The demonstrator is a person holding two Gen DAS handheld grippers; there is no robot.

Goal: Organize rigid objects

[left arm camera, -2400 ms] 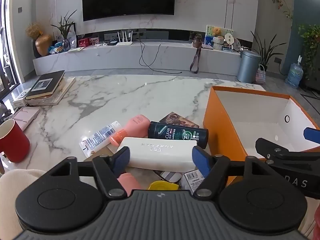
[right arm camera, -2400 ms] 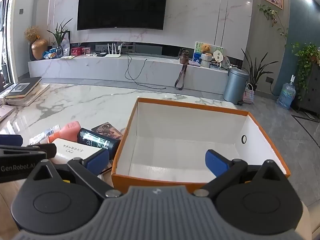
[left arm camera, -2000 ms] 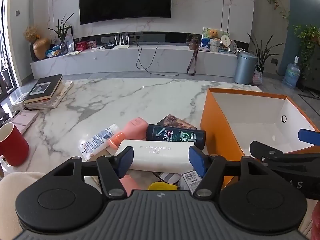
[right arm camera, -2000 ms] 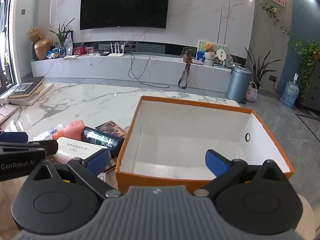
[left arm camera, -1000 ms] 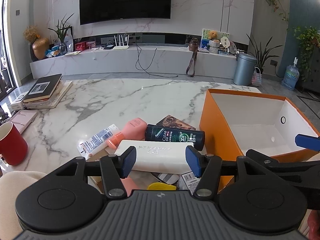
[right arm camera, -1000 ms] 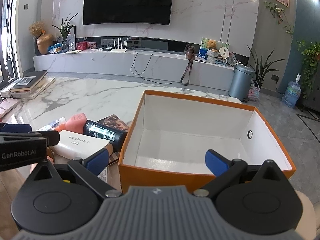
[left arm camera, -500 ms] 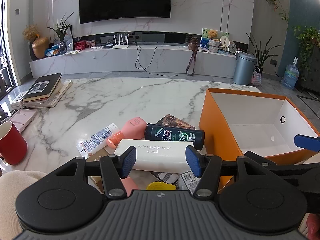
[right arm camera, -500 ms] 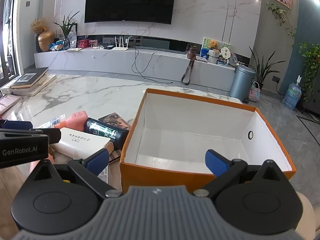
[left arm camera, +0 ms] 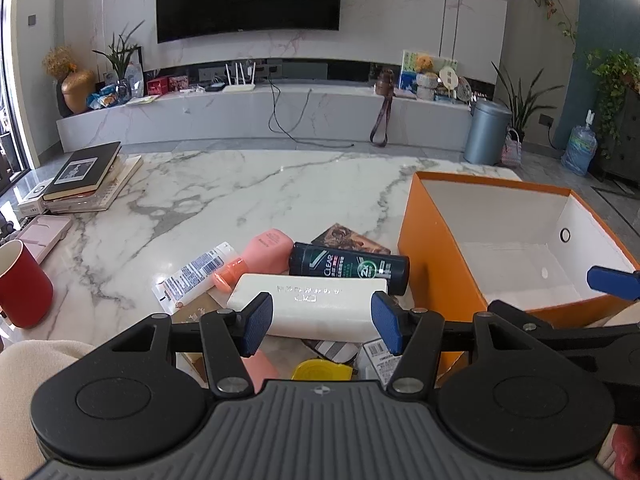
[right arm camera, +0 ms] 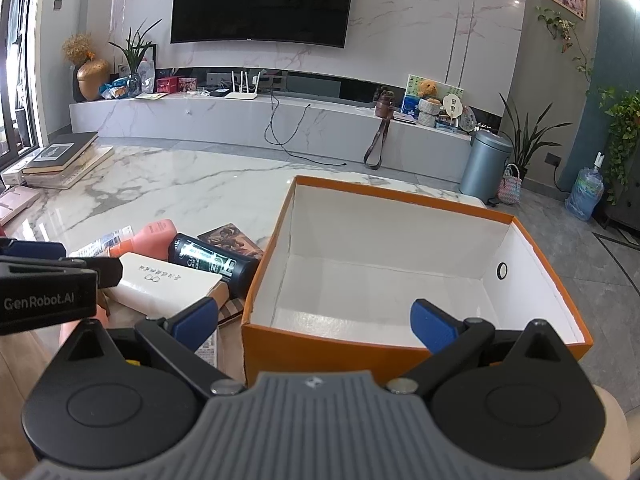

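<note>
An empty orange box (left arm camera: 434, 264) with white inside stands on the marble table at the right; it also shows in the right wrist view (right arm camera: 332, 350). Left of it lies a pile: a white box (left arm camera: 316, 308), a dark CLEAR bottle (left arm camera: 348, 268), a pink bottle (left arm camera: 264, 252), a white tube (left arm camera: 196, 272) and a small picture card (left arm camera: 348, 238). My left gripper (left arm camera: 322, 322) is open, its fingers either side of the white box, not touching it. My right gripper (right arm camera: 314, 318) is open and empty above the orange box's near wall.
A red cup (left arm camera: 22, 286) stands at the near left. A stack of books (left arm camera: 86, 178) and a pink case (left arm camera: 42, 234) lie at the far left. A yellow lid (left arm camera: 320, 370) and labelled packs lie under my left gripper.
My left gripper has narrowed a little around the white box and drawn slightly closer. My right gripper's view has risen slightly over the orange box. The objects have not moved.
</note>
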